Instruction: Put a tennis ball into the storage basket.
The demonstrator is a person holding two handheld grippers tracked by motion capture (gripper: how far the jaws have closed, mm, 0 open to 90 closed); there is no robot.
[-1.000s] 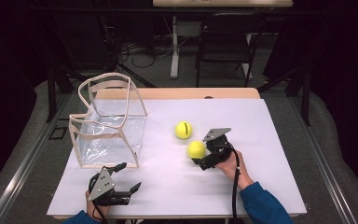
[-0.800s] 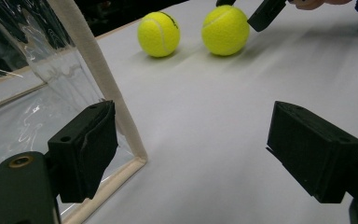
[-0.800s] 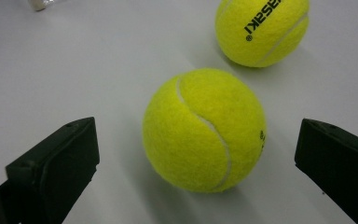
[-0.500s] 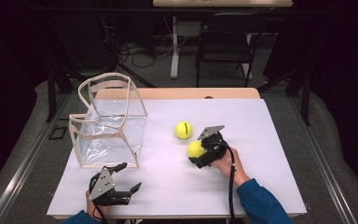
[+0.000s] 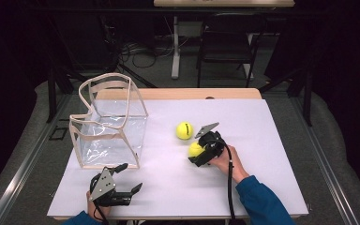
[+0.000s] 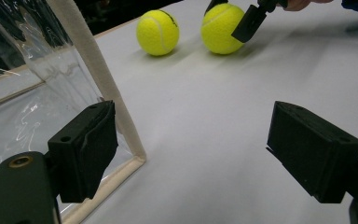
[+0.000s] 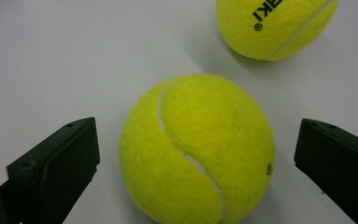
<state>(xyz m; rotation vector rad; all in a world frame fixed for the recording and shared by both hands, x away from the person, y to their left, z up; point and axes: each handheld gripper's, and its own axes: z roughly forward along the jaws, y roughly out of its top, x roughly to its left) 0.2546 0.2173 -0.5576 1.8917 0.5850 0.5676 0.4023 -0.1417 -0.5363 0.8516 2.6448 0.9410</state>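
The right claw (image 5: 201,151) is straddling the near ball (image 5: 195,149) on the white surface (image 5: 272,140), jaws spread either side with gaps showing, likely lining up a pinch across its widest part. The far ball (image 5: 184,130) is lying just beyond. The right hand is angling the claw leftward and down. The left claw (image 5: 127,178) is resting spread at the near edge, beside the clear bag (image 5: 108,126), probably ready to steady it.

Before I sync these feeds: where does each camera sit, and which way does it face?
High view: above the table, looking forward and down; both forearms show.
Left gripper view: on the left gripper, facing the bag and two balls.
Right gripper view: on the right gripper, astride the near ball.
All share the near ball.
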